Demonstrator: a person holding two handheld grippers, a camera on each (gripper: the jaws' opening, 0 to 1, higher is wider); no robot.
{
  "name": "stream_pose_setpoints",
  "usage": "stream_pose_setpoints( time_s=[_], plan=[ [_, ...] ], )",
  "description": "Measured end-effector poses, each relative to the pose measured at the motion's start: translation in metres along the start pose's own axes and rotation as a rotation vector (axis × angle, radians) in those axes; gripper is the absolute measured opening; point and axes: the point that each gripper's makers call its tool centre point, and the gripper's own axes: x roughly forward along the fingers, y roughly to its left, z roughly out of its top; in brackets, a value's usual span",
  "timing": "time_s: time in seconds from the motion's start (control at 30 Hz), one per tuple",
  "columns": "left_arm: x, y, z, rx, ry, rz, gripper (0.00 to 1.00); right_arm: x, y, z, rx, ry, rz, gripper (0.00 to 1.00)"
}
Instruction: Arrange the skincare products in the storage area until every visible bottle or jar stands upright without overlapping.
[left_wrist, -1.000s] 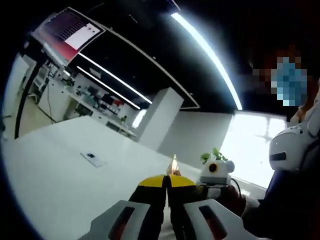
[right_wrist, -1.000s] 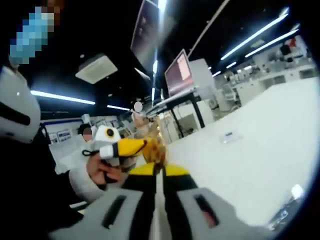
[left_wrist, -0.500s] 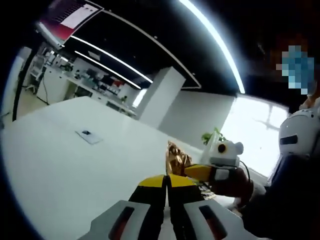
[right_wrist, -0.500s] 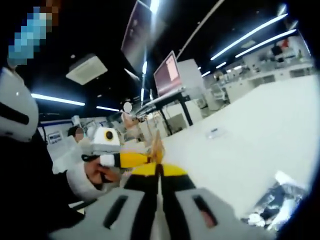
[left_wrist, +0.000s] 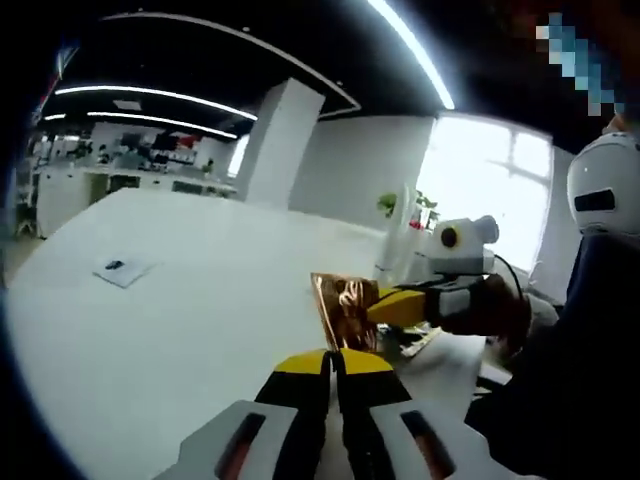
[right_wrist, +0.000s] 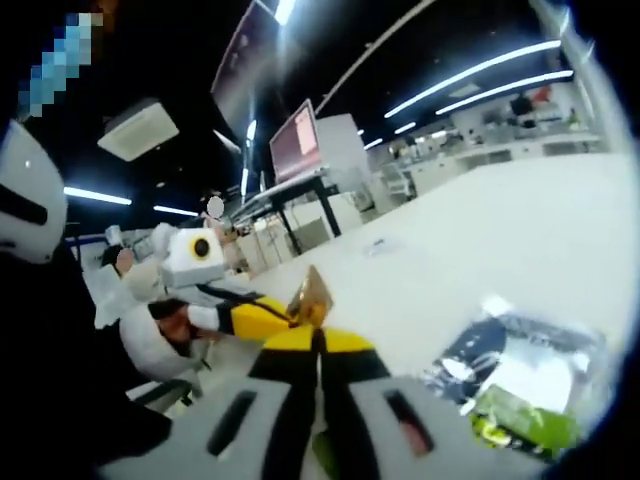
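A: Left gripper view: we look low across the white table (left_wrist: 180, 330) toward a bright window (left_wrist: 470, 190), our own jaws at bottom

B: Right gripper view faces the other way along that table (right_wrist: 480, 240), toward a hanging monitor (right_wrist: 297, 140)

A: We share the gold foil sheet (left_wrist: 345, 310) (right_wrist: 311, 296), seen close from opposite sides

Dim hall, bright ceiling light strips (left_wrist: 410, 50), window (left_wrist: 480, 200) glare, fisheye-bent edges, foreground perhaps slightly blurred
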Motion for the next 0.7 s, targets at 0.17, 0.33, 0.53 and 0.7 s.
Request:
stream_pose_setpoints(
  time_s=[0.17, 0.33, 0.53, 0.7],
  plan=[
    [0.013, -0.009, -0.008, 0.051, 0.071, -0.025, 0.02, -0.009, -0.007, -0.006, -0.009, 0.024, -0.052, 0.00],
    [0.020, -0.015, -0.013, 0.085, 0.112, -0.042, 0.02, -0.013, -0.009, -0.011, -0.034, 0.059, -0.085, 0.00],
    [0.022, -0.018, -0.018, 0.102, 0.147, -0.051, 0.02, -0.015, -0.012, -0.017, -0.035, 0.090, -0.105, 0.00],
    [0.021, -0.018, -0.020, 0.112, 0.157, -0.052, 0.04, -0.011, -0.015, -0.021, -0.099, 0.129, -0.123, 0.00]
  ],
)
